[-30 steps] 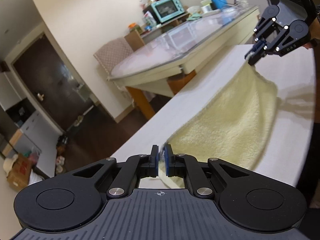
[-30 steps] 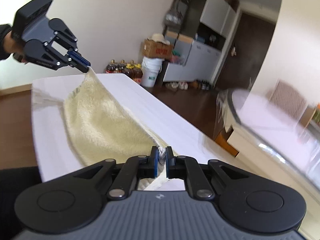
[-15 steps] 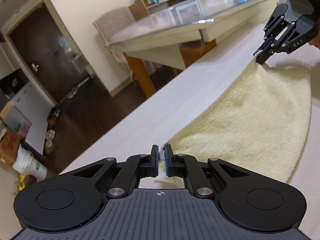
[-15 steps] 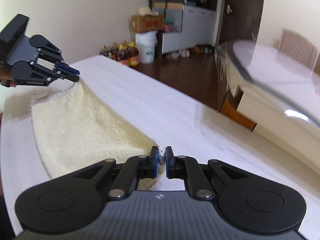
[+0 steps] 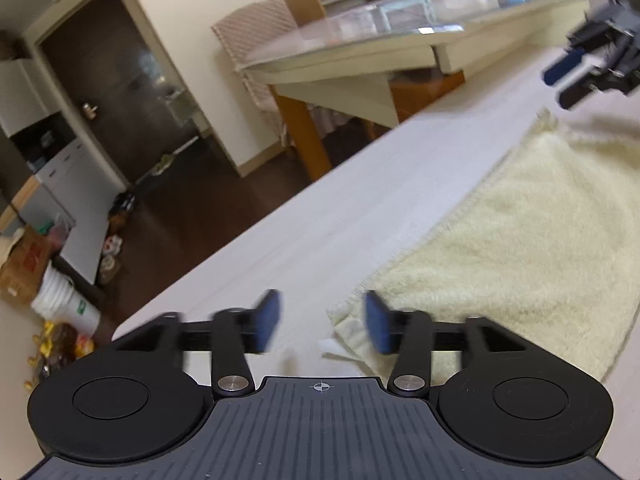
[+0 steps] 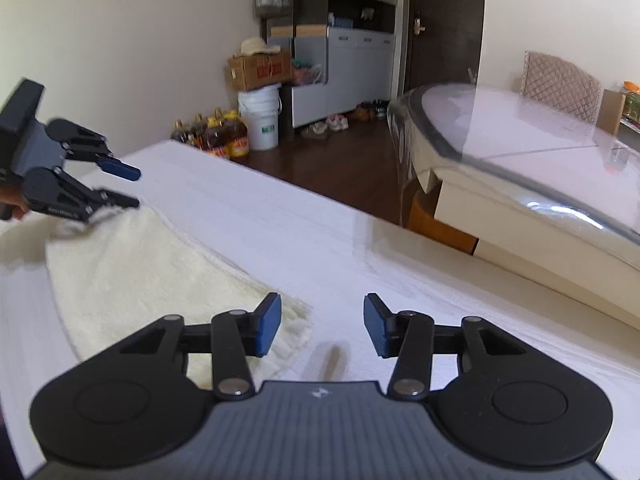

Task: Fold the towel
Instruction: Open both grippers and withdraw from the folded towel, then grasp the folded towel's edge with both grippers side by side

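A pale yellow towel (image 5: 520,236) lies flat on the white table (image 5: 320,232), doubled over. My left gripper (image 5: 322,322) hovers at the towel's near corner with its jaws opening; the corner lies loose between the blue pads, pressed by neither. In the right wrist view the same towel (image 6: 132,264) stretches away to the left. My right gripper (image 6: 322,324) is opening too, the towel's other corner lying by its left pad, nothing pinched. Each gripper shows in the other's view: the right gripper (image 5: 568,80) at top right, the left gripper (image 6: 120,186) at far left.
The white table (image 6: 304,236) runs on past the towel. A glass-topped dining table (image 5: 400,44) and a woven chair (image 5: 256,36) stand beyond its far edge. On the floor are a white bucket (image 6: 260,120), oil bottles (image 6: 212,136) and a cardboard box (image 6: 260,70).
Both grippers lowered the held towel corners onto the table, then let go. Their jaws went from shut on the cloth to apart. The towel now lies flat.
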The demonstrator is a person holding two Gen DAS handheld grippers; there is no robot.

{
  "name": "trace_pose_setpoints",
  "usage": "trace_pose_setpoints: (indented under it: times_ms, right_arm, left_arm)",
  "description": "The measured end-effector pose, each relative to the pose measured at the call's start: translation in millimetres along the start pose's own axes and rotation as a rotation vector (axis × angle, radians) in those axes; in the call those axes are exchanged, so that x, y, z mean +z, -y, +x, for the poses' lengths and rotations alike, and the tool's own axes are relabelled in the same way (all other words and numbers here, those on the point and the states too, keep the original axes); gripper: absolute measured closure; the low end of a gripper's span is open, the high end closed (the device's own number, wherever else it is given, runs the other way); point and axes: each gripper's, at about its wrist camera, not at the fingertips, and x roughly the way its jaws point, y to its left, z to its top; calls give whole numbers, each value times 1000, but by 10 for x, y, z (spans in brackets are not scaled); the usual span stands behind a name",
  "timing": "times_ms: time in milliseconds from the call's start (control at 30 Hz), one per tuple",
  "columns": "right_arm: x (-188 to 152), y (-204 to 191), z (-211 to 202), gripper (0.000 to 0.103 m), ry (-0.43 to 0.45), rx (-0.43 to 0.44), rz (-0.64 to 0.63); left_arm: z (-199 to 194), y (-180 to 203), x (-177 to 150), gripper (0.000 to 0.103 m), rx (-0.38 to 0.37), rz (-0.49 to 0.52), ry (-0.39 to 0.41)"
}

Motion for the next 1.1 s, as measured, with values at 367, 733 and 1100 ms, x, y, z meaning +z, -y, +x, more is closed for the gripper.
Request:
trace_pose_setpoints:
  times_ms: [367, 733, 1100]
  right_arm:
    - [-34, -1353, -316, 44, 77, 155, -163]
    - [10, -2734, 483, 71, -4, 93, -601]
    - [-42, -3118, 1117, 77, -82, -31, -801]
  left_arm:
    - [-420, -355, -223, 21, 81, -171, 37]
    - [-880, -610, -704, 8, 145, -327, 43]
    - [-1118, -695, -952, 3, 133, -392, 109]
